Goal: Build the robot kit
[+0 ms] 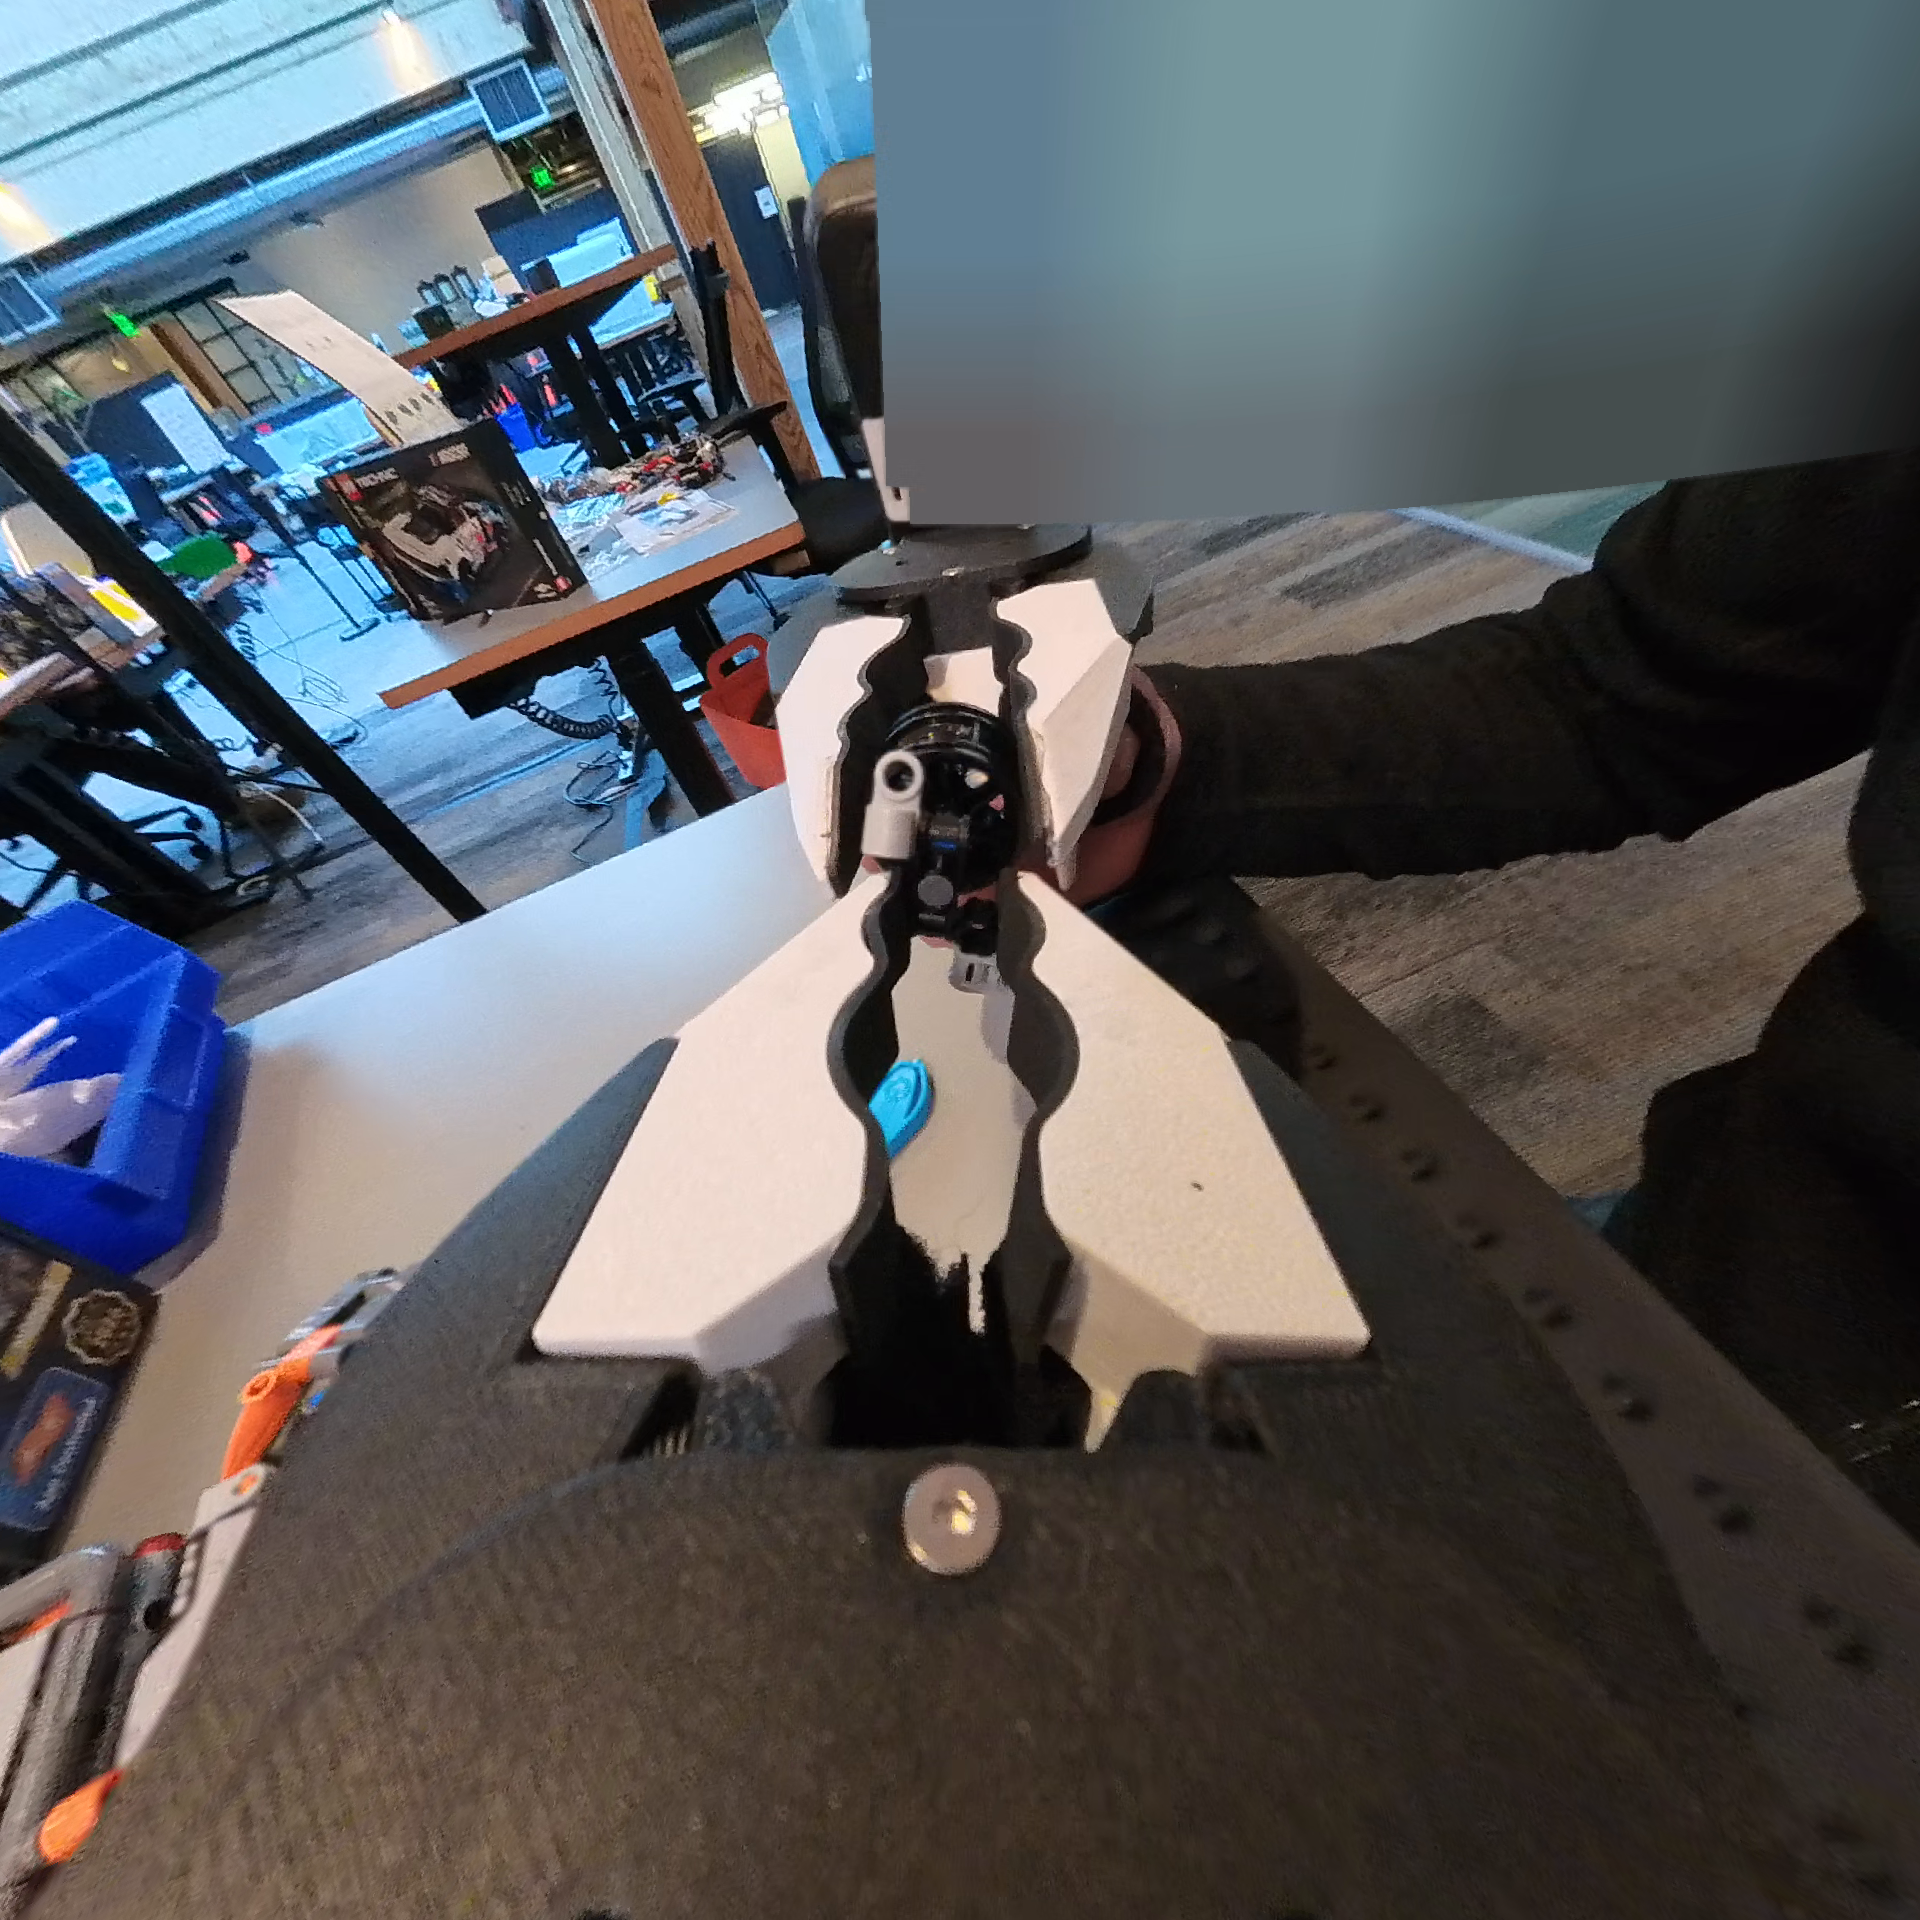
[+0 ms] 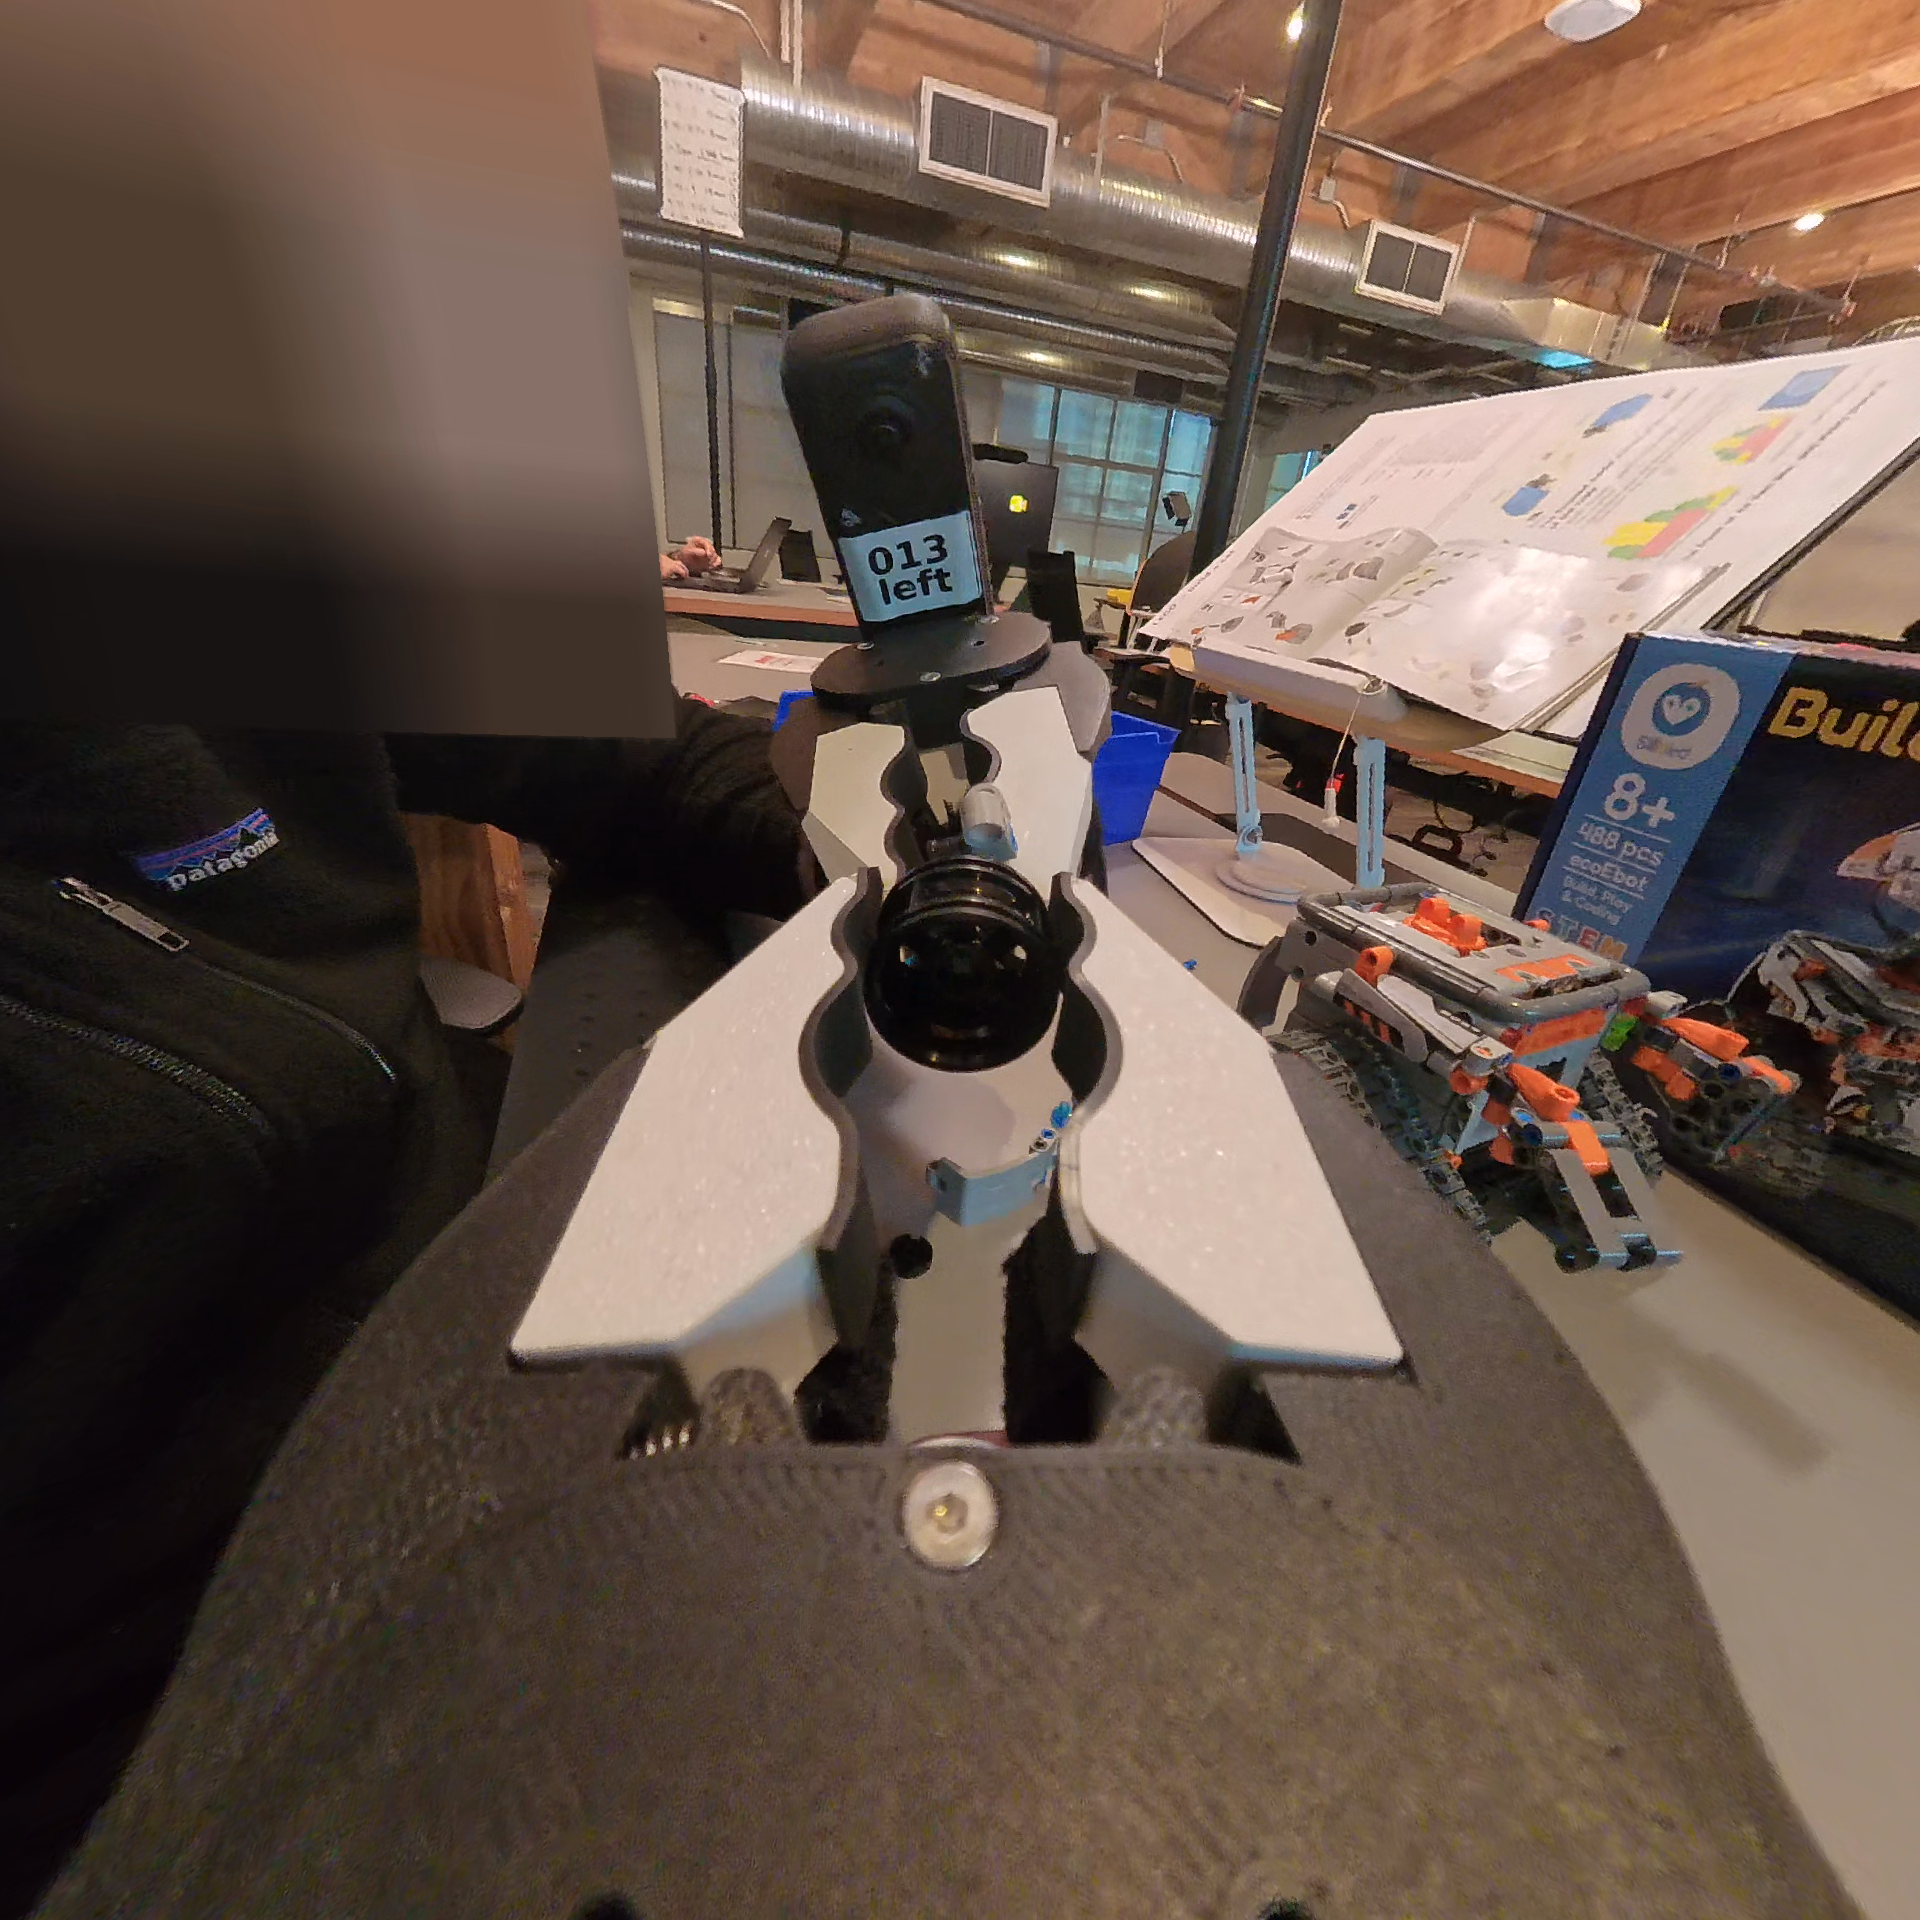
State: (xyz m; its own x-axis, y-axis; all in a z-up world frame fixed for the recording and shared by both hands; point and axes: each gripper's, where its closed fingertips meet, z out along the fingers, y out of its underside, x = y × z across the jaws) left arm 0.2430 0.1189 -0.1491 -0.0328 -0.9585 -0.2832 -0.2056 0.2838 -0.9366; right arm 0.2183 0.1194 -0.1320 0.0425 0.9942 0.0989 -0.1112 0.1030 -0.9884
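Evidently my right gripper (image 2: 961,914) clamps the black wheel (image 2: 961,992) mid-frame; my left gripper (image 1: 935,883) probably pinches its grey connector (image 1: 894,805), jaws nose-to-nose.

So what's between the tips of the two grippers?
A black wheel with a small grey and black piece attached; both grippers close on this assembly, seen in both wrist views.

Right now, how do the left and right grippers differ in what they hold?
The right gripper is shut on a bulky black wheel, jaws fairly wide. The left gripper pinches a small grey-and-black connector piece, jaws narrower. Both face each other tip to tip over the white table.
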